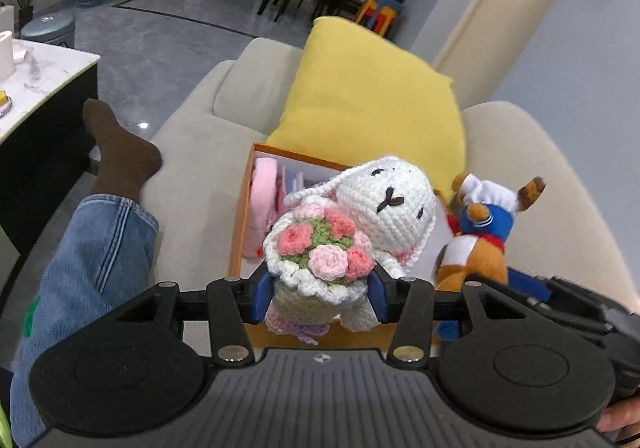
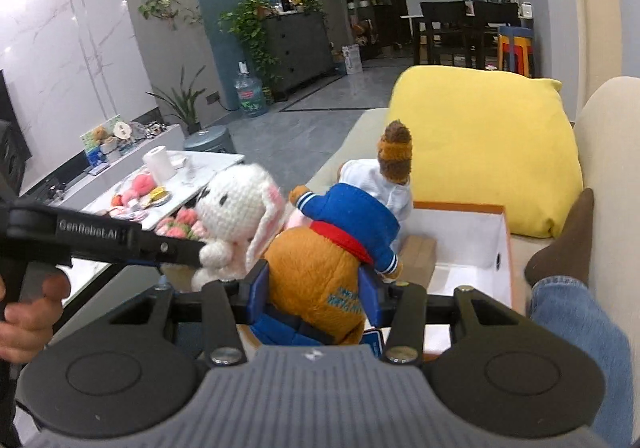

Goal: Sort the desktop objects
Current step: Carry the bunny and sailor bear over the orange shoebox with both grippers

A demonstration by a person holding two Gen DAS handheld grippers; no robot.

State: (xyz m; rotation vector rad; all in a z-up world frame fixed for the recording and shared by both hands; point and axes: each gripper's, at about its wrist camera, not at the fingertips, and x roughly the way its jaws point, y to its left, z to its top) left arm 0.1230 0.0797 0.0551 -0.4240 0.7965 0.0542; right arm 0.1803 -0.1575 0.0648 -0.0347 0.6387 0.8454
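Hovering over the box (image 1: 240, 232), the left gripper (image 1: 320, 292) clenched the rabbit (image 1: 384, 200). The right gripper (image 2: 316, 288) clenched the bear (image 2: 320, 264). Dropping both in looked next.

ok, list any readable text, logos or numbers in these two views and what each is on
"GenRobot.AI": white print on the left gripper's black arm, seen in the right wrist view.
Teal stitched lettering on the orange plush toy held by the right gripper: too blurred to read.
Label on the water jug: too small to read.
Crochet bunny and orange box: no text visible.
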